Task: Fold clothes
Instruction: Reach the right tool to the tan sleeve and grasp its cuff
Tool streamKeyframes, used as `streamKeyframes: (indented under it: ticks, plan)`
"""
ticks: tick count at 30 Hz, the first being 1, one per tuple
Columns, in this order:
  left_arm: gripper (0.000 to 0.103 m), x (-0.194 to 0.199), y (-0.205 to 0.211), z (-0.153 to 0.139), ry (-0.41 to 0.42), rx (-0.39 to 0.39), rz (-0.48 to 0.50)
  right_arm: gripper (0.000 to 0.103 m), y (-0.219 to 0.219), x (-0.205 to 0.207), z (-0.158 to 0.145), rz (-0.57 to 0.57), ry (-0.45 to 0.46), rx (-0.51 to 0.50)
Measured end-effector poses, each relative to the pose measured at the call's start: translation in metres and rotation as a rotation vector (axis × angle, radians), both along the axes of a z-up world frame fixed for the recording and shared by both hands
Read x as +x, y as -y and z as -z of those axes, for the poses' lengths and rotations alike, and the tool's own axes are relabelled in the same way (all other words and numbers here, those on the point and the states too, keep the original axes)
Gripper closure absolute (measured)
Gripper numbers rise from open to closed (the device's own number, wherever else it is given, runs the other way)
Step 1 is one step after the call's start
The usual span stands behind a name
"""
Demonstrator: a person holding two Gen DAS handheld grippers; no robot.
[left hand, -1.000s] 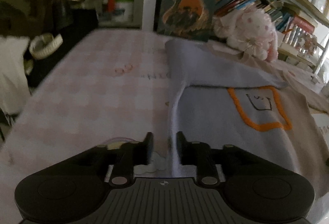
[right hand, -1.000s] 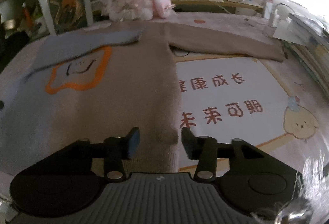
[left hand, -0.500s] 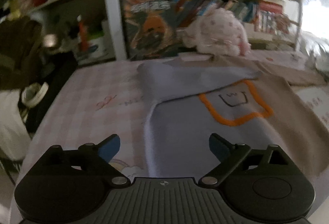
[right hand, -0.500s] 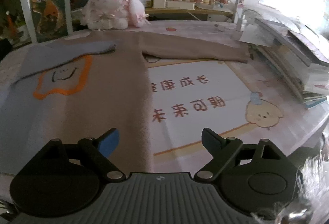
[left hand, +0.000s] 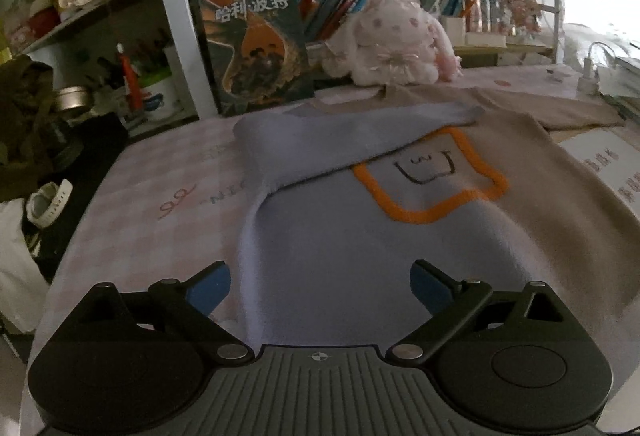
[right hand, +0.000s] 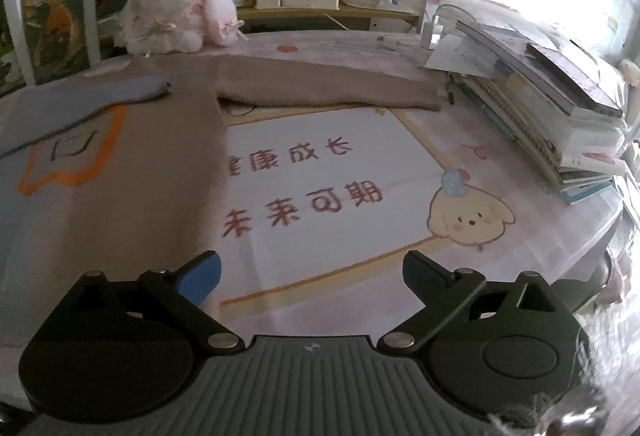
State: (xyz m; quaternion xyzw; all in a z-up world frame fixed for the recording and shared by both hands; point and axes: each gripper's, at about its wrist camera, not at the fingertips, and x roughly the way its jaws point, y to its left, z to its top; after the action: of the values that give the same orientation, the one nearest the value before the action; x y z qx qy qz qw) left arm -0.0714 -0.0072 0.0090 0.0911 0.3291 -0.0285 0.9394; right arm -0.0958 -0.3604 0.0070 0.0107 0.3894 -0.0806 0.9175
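Fingers (left hand: 208, 286) on the left gripper (left hand: 320, 286) stand wide open over the soft blue-and-tan sweater (left hand: 360, 236); the right gripper (right hand: 310, 276) is opening, nothing between.

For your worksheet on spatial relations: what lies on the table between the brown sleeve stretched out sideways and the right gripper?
Only the white printed mat with red characters, seen in the right wrist view; the right gripper's jaws are opening, empty.
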Motion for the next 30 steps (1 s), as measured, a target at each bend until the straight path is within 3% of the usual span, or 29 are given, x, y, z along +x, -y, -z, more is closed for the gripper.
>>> streamKeyframes:
  ticks: [9,19,30]
  plan:
    - [0.005,0.015,0.048,-0.003,-0.020,0.010,-0.139,0.005,0.060,0.052,0.009,-0.050,0.009,0.061]
    - [0.005,0.015,0.110,0.000,-0.029,-0.145,-0.365,0.005,0.147,0.117,0.014,-0.136,0.004,0.109]
    - [0.005,0.020,0.158,0.017,-0.025,-0.199,-0.409,0.005,0.203,0.161,0.031,-0.139,0.002,0.203]
